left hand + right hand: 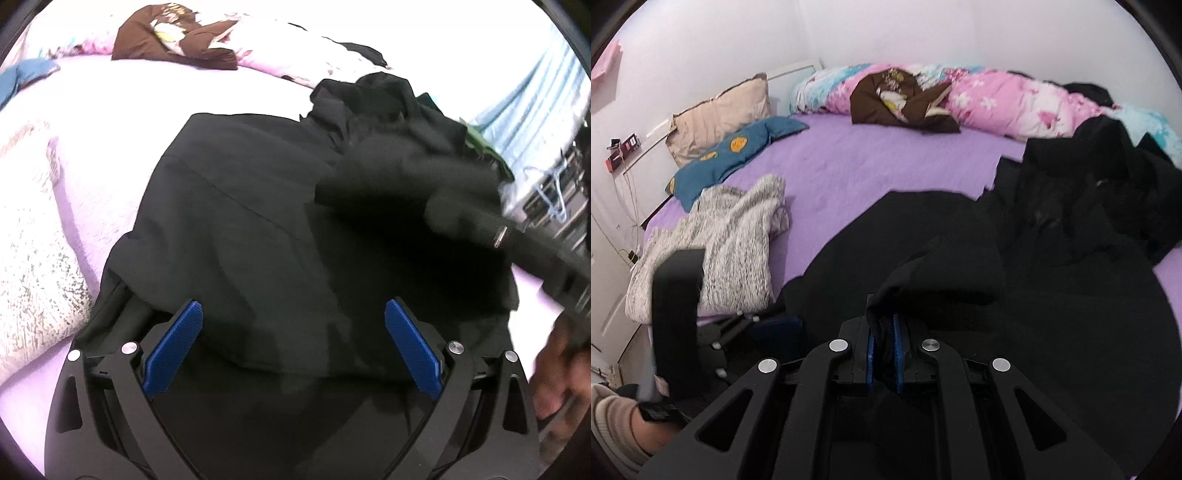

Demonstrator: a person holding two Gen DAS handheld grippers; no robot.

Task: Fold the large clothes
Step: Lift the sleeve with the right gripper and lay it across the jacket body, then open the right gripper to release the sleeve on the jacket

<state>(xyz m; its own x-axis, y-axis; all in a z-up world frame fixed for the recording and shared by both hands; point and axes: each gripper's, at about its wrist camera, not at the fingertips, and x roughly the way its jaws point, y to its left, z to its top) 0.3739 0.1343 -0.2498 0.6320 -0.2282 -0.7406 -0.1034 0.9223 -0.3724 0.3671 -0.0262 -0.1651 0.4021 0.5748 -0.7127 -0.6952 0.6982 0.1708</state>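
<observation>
Right gripper [884,350] pinching a fold of the black garment [1052,295]; left gripper [293,347] spread wide, gripping nothing.

The right pads are nearly closed on the dark cloth (a bunched edge rises between them), while the left hovers over the garment, which lies on the purple bedsheet [868,166]. A grey knit sweater [731,236] lies beside it, a brown garment [901,99] near the floral duvet [1015,99].
</observation>
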